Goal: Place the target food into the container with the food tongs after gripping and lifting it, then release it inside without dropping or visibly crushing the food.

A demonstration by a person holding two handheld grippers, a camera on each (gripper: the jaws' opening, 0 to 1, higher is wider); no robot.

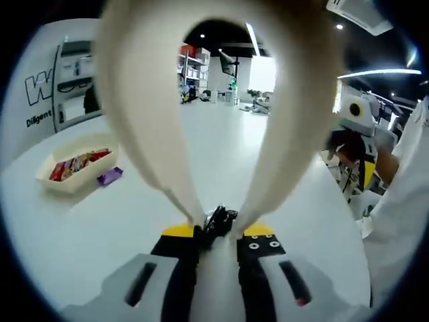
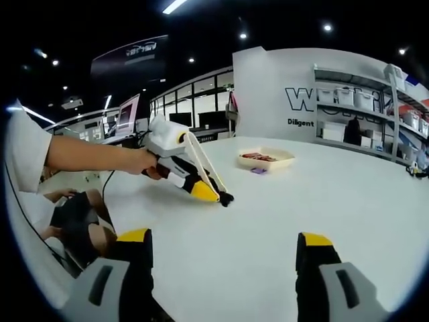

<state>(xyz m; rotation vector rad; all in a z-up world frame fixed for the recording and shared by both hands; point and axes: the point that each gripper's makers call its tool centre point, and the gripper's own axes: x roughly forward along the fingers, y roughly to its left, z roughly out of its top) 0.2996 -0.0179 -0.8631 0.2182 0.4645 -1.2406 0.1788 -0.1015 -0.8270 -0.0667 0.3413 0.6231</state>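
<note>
Two grippers: left gripper (image 2: pixel 218 194) clamps tongs (image 1: pixel 201 134) w/ a dark food piece (image 1: pixel 218 218) pinched at the tips, ready for carrying to tray (image 1: pixel 70 181). Right gripper (image 2: pixel 224 255) open, idle.

You're working in a big open lab or showroom hall: dark ceiling with strip lights (image 2: pixel 173 6), a white wall panel (image 2: pixel 301 87) carrying large lettering, shelving (image 2: pixel 362 100) stacked with bins, glass-fronted rooms (image 2: pixel 194 94) behind, and a broad white table (image 2: pixel 268 228) under you.
</note>
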